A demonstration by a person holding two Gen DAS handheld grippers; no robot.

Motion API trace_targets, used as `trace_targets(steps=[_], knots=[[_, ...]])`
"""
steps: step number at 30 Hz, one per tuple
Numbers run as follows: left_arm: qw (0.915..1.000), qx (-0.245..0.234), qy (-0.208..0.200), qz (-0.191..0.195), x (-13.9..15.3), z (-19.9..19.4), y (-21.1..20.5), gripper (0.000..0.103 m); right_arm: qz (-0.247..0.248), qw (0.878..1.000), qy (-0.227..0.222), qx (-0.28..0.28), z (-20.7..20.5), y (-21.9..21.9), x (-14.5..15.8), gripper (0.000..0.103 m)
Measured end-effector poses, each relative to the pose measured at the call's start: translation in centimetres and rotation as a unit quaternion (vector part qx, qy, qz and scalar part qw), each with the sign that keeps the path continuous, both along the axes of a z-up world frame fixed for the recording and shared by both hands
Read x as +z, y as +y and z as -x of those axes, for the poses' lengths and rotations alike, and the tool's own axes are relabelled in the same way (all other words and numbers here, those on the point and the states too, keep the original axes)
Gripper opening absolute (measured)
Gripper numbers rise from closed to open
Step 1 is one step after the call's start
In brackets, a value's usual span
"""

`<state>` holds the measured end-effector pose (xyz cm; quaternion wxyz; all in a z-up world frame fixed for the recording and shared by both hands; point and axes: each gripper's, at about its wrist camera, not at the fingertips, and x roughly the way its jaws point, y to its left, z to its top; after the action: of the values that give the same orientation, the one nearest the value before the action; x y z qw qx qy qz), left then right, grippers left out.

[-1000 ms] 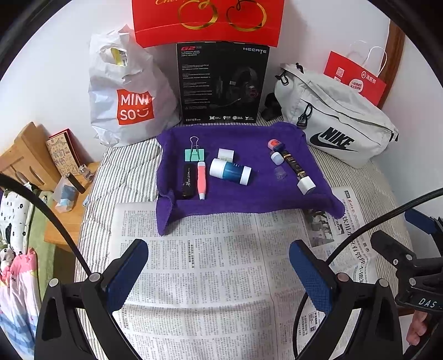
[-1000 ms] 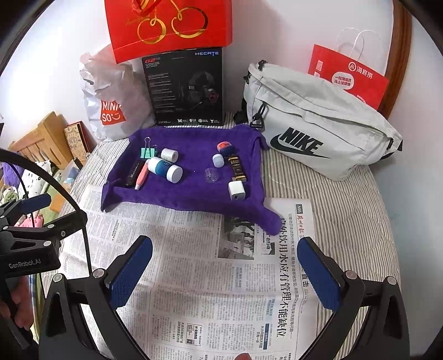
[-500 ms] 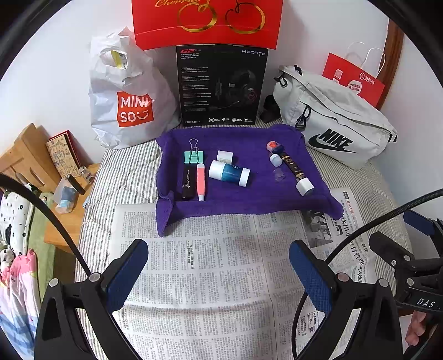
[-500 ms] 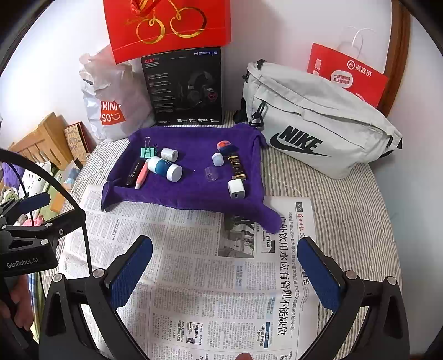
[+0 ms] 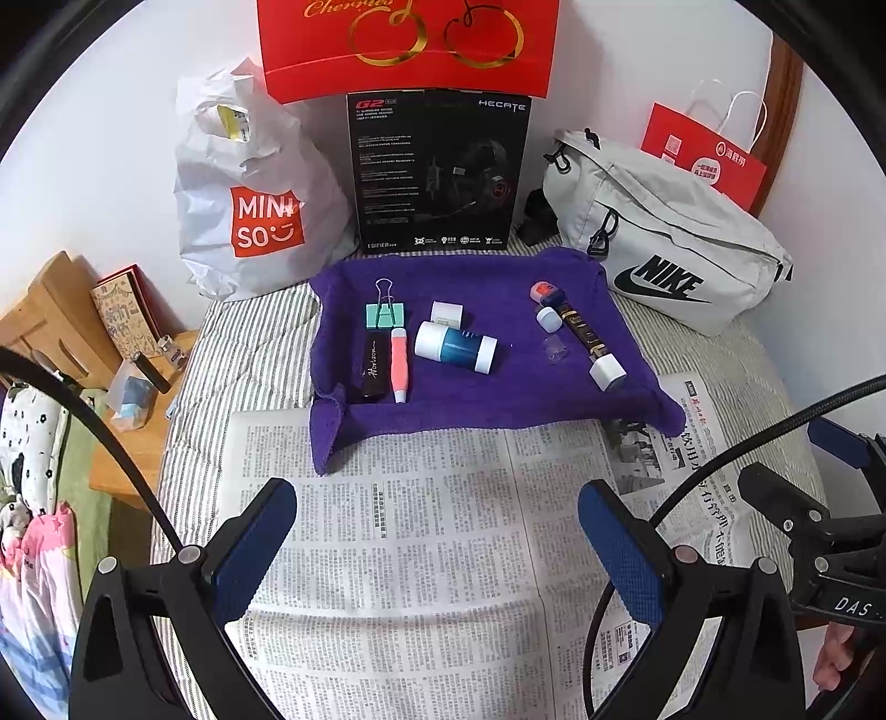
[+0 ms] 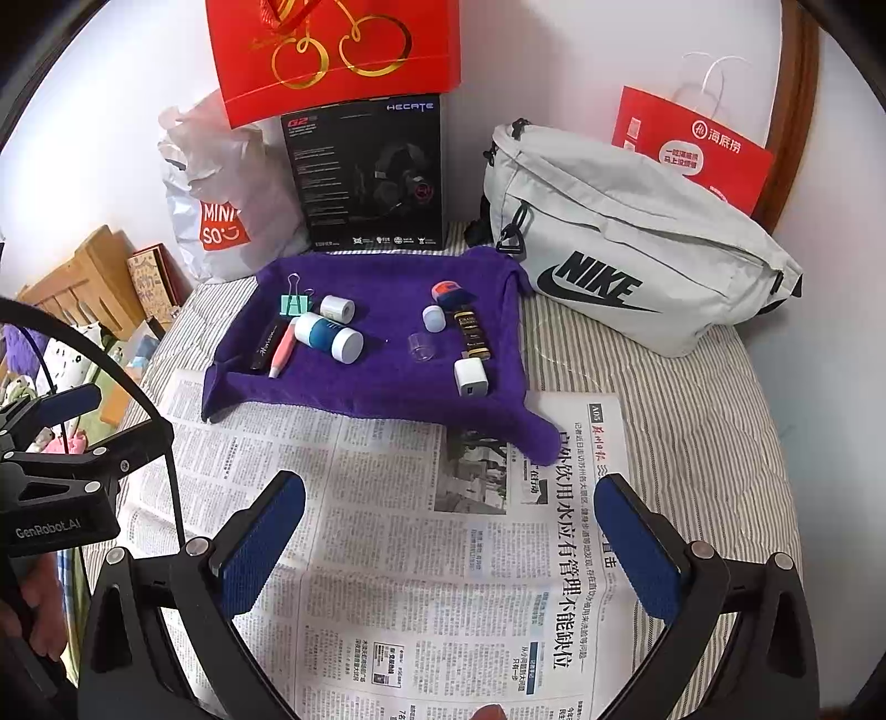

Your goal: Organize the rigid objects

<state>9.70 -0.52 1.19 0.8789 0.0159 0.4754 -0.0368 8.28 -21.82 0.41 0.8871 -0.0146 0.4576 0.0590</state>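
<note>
A purple towel (image 5: pixel 498 399) (image 6: pixel 387 387) lies on the bed and holds several small items: a green binder clip (image 5: pixel 386 313), a black tube (image 5: pixel 374 365), a pink pen-like tool (image 5: pixel 398 365), a blue-and-white bottle (image 5: pixel 457 346) (image 6: pixel 328 337), a white roll (image 5: pixel 446 313), a dark stick (image 5: pixel 581 332), a white charger cube (image 5: pixel 607 372) (image 6: pixel 470 376), a clear cap (image 5: pixel 555 350). My left gripper (image 5: pixel 437 545) and right gripper (image 6: pixel 449 540) are both open and empty, hovering over the newspaper (image 5: pixel 415 554) in front of the towel.
Along the wall stand a white Miniso bag (image 5: pixel 249 194), a black headset box (image 5: pixel 437 171), a grey Nike bag (image 5: pixel 664 260) and red paper bags (image 5: pixel 407 44). A wooden bedside shelf (image 5: pixel 61 327) with clutter is at the left.
Both grippers have drifted slightly back from the towel; the items look a little farther off. Nothing was taken or released.
</note>
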Motion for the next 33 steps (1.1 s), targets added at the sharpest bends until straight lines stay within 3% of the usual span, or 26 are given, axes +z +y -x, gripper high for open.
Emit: trace_targets(steps=[33], knots=[[1.0,-0.002,-0.002,-0.002,-0.01,0.18,-0.14,0.103,0.0,1.0,0.002,0.003,0.13,-0.01,0.15,0.103]])
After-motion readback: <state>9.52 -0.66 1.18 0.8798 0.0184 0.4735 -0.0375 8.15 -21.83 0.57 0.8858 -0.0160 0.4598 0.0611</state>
